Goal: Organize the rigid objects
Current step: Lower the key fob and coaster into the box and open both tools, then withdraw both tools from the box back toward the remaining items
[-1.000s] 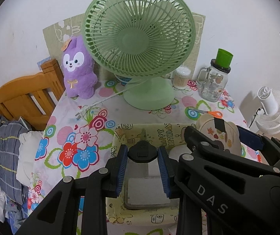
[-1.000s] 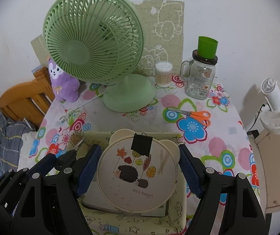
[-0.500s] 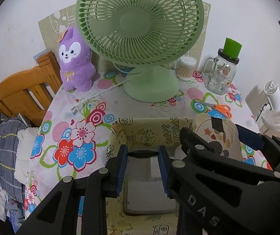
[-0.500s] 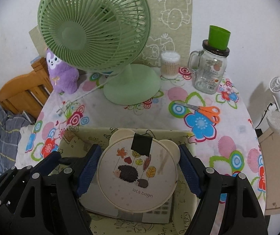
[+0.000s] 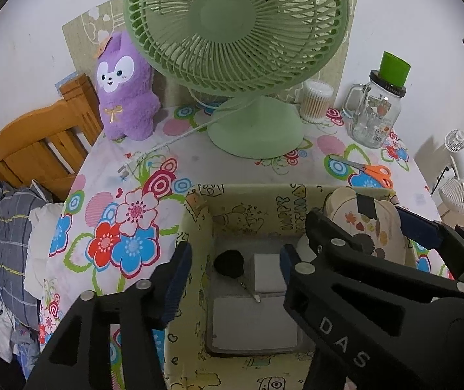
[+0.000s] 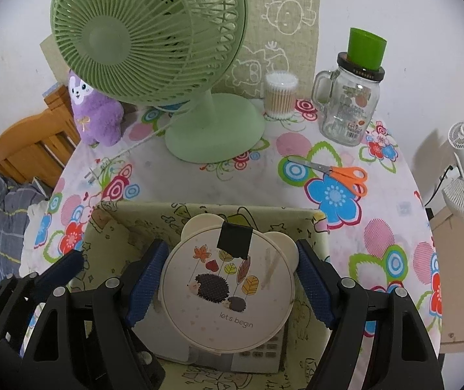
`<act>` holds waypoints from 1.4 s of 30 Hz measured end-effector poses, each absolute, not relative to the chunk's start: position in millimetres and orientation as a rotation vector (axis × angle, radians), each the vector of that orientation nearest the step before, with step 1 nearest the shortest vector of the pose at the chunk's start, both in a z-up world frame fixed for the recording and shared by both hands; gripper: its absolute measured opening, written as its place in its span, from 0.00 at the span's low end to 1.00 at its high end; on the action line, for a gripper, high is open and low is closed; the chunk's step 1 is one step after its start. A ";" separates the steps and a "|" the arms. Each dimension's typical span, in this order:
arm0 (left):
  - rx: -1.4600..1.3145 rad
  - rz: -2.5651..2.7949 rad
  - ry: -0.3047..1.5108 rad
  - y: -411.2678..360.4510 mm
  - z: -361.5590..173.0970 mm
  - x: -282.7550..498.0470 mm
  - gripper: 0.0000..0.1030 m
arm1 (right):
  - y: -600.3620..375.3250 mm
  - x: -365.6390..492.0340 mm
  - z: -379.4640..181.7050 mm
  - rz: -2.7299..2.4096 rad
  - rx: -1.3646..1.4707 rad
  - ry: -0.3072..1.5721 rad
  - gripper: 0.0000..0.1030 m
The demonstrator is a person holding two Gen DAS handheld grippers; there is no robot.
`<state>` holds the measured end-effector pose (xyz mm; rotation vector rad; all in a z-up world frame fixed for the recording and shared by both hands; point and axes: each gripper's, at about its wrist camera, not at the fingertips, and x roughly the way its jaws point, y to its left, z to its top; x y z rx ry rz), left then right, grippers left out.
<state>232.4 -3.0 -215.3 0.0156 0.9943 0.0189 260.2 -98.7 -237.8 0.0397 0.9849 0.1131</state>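
A yellow cartoon-print storage box (image 5: pixel 199 234) (image 6: pixel 108 227) stands at the table's near edge. In it lie a grey-white flat device (image 5: pixel 254 321) and a small black round item (image 5: pixel 229 263) with a thin stick beside it. My left gripper (image 5: pixel 233 279) is open and empty just above the box's left side. My right gripper (image 6: pixel 232 284) is shut on a round cream bear-eared case with a hedgehog print (image 6: pixel 228 289) (image 5: pixel 367 227), held over the box's right part.
A green desk fan (image 6: pixel 154 48) with cord and plug, a purple plush (image 5: pixel 123 87), a cotton-swab tub (image 6: pixel 280 94), a glass mug-jar with green cup (image 6: pixel 350 100) and orange scissors (image 6: pixel 345 174) sit on the floral tablecloth. Wooden bed frame at left, white fan at right.
My left gripper has opened and let go of the black item, which now lies in the box. Both grippers moved slightly forward; the right still holds the case.
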 end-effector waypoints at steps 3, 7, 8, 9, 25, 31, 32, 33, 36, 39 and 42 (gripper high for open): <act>0.026 0.016 1.001 -3.5 -216.9 231.9 0.62 | -98.6 260.6 -241.5 0.116 0.049 1.003 0.78; 0.045 0.004 1.003 -5.6 -218.2 230.2 0.64 | -98.4 259.0 -244.0 0.122 0.055 1.012 0.78; 0.048 0.002 1.003 -5.9 -218.3 229.9 0.65 | -98.2 258.3 -243.8 0.117 0.049 1.010 0.79; 0.050 0.000 1.003 -6.2 -218.5 229.8 0.66 | -98.2 257.7 -243.8 0.111 0.044 1.008 0.79; 0.040 -0.017 0.988 -5.2 -201.8 214.2 0.75 | -110.5 238.7 -227.4 0.034 0.050 0.989 0.94; 0.042 -0.026 0.968 -5.4 -191.7 203.3 0.79 | -114.4 224.6 -215.5 0.024 0.056 0.968 0.96; 0.043 -0.027 0.964 -5.3 -190.1 201.6 0.80 | -115.1 222.1 -213.6 0.022 0.058 0.965 0.96; 0.045 -0.028 0.960 -5.5 -188.6 199.6 0.81 | -115.7 220.1 -212.4 0.020 0.060 0.963 0.96; 0.050 -0.036 0.951 -6.3 -183.8 193.0 0.82 | -118.0 211.1 -206.9 0.012 0.068 0.953 0.97; 0.053 -0.039 0.942 -6.7 -179.4 185.7 0.84 | -118.8 203.1 -202.5 0.009 0.070 0.944 0.97; 0.056 -0.042 0.933 -6.9 -174.5 178.3 0.84 | -119.4 195.2 -197.9 0.007 0.071 0.934 0.97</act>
